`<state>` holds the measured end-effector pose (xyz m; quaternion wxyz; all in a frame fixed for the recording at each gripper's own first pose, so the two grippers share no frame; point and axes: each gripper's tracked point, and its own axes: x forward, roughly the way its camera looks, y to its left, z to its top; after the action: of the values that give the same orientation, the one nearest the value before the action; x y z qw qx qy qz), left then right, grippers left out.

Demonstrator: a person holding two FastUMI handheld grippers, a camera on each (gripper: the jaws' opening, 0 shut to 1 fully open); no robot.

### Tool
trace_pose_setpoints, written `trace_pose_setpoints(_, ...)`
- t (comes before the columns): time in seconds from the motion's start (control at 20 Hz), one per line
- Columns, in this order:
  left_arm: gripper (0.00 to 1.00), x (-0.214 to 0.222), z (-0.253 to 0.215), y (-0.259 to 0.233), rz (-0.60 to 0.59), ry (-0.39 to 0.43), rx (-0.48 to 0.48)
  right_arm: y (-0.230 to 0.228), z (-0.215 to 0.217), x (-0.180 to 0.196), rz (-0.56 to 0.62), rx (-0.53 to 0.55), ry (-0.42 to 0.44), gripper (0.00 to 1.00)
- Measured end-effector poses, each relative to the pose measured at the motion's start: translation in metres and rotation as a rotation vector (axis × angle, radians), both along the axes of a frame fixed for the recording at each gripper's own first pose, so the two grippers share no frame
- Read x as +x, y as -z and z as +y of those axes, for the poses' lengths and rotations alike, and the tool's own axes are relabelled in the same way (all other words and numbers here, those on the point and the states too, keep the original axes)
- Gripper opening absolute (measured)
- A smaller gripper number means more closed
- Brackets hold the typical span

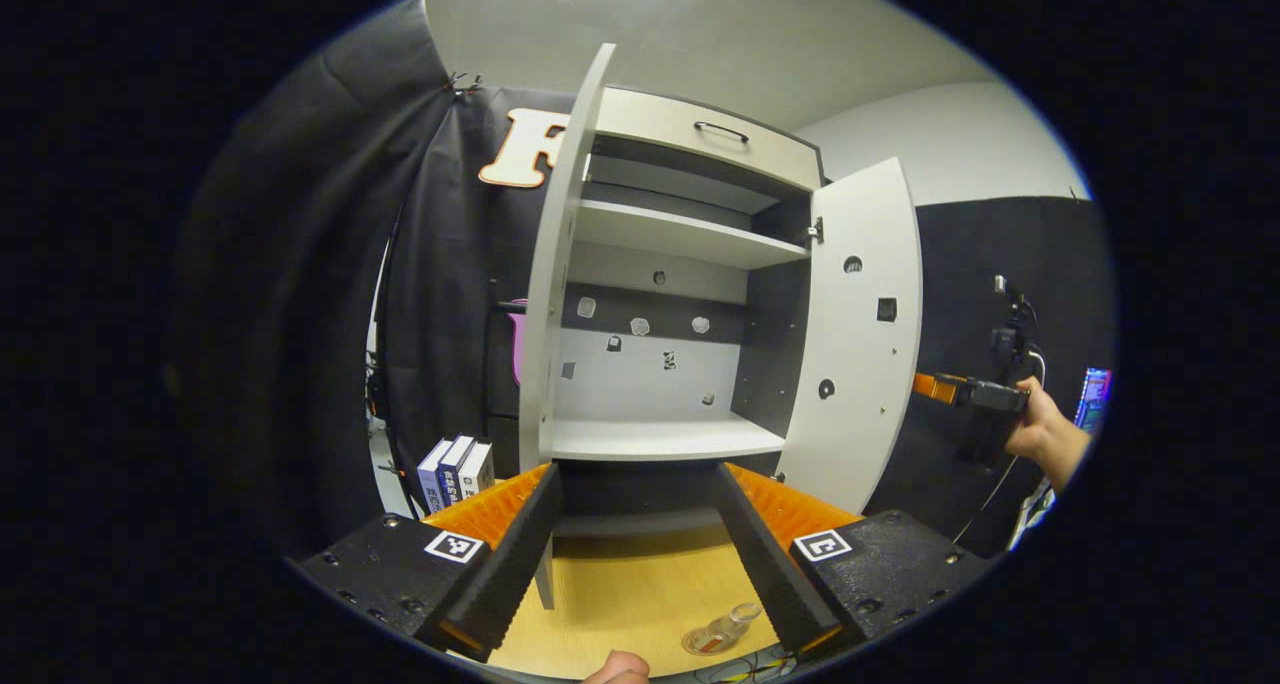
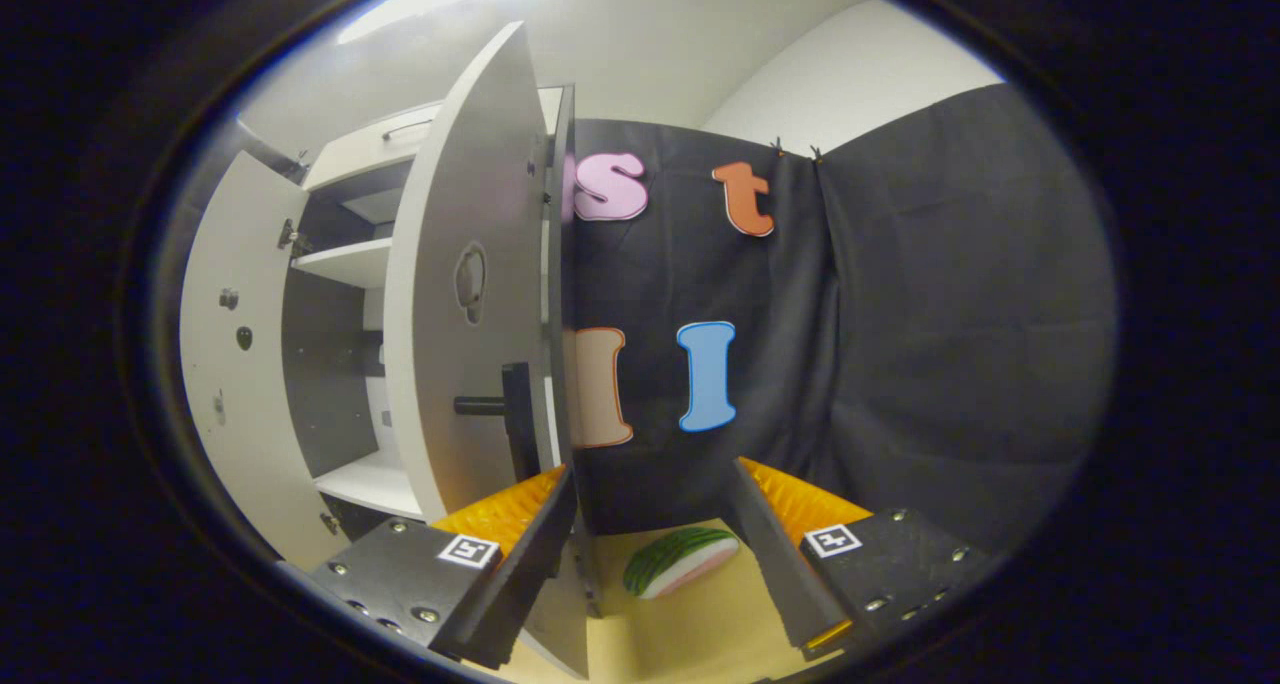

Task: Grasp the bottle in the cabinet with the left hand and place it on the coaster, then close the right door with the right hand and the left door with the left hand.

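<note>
Bottle (image 1: 722, 630) already on coaster (image 1: 706, 643); cabinet (image 1: 680, 264) shelves bare. Both jaws spread, empty. Next: right gripper (image 2: 655, 554) pushes right door (image 2: 465, 294) shut.

My left gripper (image 1: 640, 554) hangs level and points straight ahead, its two fingers (image 1: 500, 564) spread wide with nothing between them. A fingertip (image 1: 617, 668) of my own hand peeks in at the bottom edge of the left gripper view. Far off to the right in that view, my right hand (image 1: 1045, 432) grips the other tool from behind, arm extended. My right gripper (image 2: 655, 564) also stands agape, fingers (image 2: 520, 574) parted and bare, tilted slightly upward.
</note>
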<state>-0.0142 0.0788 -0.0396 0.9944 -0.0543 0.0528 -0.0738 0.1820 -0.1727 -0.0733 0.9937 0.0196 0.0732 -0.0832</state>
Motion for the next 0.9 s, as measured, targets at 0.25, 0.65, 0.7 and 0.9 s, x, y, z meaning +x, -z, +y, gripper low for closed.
trace_pose_setpoints(0.25,0.96,0.013,0.032,0.005,0.028,-0.007,-0.007,0.0,0.031,-0.003,0.02,0.009,-0.047,0.95)
trace_pose_setpoints(0.65,0.92,0.027,0.081,0.007,0.01,-0.005,0.033,0.009,0.073,0.0,0.059,0.098,-0.058,0.96)
trace_pose_setpoints(0.7,0.96,0.029,0.088,0.008,0.013,-0.015,0.044,0.007,0.083,0.002,0.054,0.083,-0.07,0.96)
trace_pose_setpoints(0.9,0.92,0.038,0.12,0.007,0.004,-0.047,0.042,0.011,0.125,0.016,0.03,0.105,-0.112,0.94)
